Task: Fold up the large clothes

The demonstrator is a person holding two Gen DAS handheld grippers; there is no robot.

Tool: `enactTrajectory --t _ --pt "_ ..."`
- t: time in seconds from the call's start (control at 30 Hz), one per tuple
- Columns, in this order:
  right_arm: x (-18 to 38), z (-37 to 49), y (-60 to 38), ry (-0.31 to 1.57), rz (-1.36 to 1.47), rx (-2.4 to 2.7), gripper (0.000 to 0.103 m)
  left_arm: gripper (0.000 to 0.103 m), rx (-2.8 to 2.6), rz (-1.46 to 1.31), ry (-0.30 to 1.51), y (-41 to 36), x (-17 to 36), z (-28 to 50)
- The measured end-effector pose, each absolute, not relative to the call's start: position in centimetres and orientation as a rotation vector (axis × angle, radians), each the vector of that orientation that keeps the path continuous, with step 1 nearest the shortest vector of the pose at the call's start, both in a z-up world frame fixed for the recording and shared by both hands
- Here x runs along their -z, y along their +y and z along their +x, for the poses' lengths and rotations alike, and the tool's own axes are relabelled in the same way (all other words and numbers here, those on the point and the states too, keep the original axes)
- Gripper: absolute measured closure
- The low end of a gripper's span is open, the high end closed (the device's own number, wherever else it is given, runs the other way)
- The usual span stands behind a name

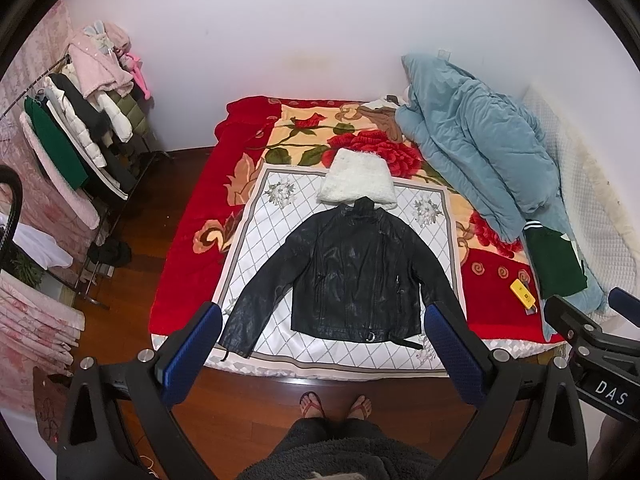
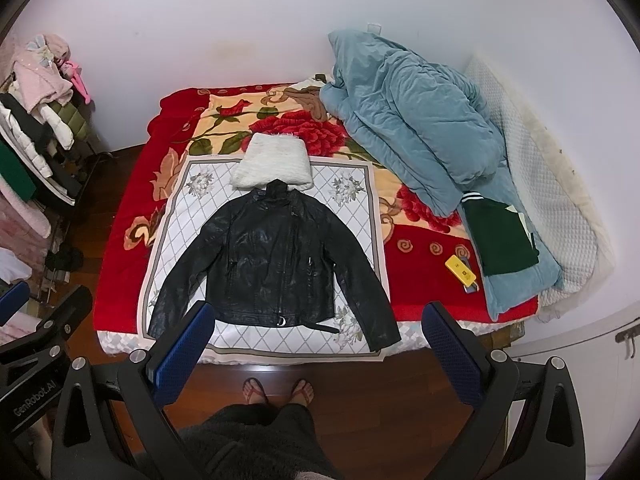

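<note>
A black leather jacket (image 1: 352, 272) (image 2: 272, 264) lies flat, front up, sleeves spread, on a white diamond-patterned cloth (image 1: 264, 216) (image 2: 176, 216) at the foot of the bed. A folded white fluffy garment (image 1: 358, 178) (image 2: 274, 164) sits just beyond its collar. My left gripper (image 1: 324, 344) is open, held high above the bed's near edge, nothing between its blue pads. My right gripper (image 2: 316, 342) is likewise open and empty, above the same edge. Each gripper shows at the side of the other's view.
A red floral blanket (image 1: 188, 240) covers the bed. A blue quilt (image 1: 472, 148) is heaped at the right, with a dark green garment (image 1: 554, 260) and a yellow device (image 1: 522, 292) nearby. A loaded clothes rack (image 1: 80, 132) stands left. The person's feet (image 1: 336, 404) stand on the wood floor.
</note>
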State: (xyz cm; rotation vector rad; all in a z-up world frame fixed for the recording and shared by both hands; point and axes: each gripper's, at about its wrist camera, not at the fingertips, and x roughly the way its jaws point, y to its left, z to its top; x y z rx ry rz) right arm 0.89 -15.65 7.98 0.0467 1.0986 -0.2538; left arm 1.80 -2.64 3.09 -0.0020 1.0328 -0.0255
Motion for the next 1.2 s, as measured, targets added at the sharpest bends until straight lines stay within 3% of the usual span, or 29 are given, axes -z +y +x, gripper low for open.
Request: enactTrajectory --t 0.3,0.47,0.83,1.2 --pt "-6.8 2.0 -15.3 1.064 0.057 0.27 0.0 0.0 -0.024 0.031 0.963 -2.0 -1.4 3.1" --pt "-0.5 3.7 -17.0 1.092 0.112 0.295 0.0 0.0 -0.058 0.06 0.947 -1.6 3.2 6.2" --pt "21.8 6.5 -31.7 1.305 0.353 0.596 0.002 0.0 -0.05 0.191 1.039 -6.6 19.1 13.2" --pt "49.5 9.2 -49.2 1.493 0.542 0.6 0.005 0.0 -0.14 0.326 1.245 -13.2 37.6 20.9"
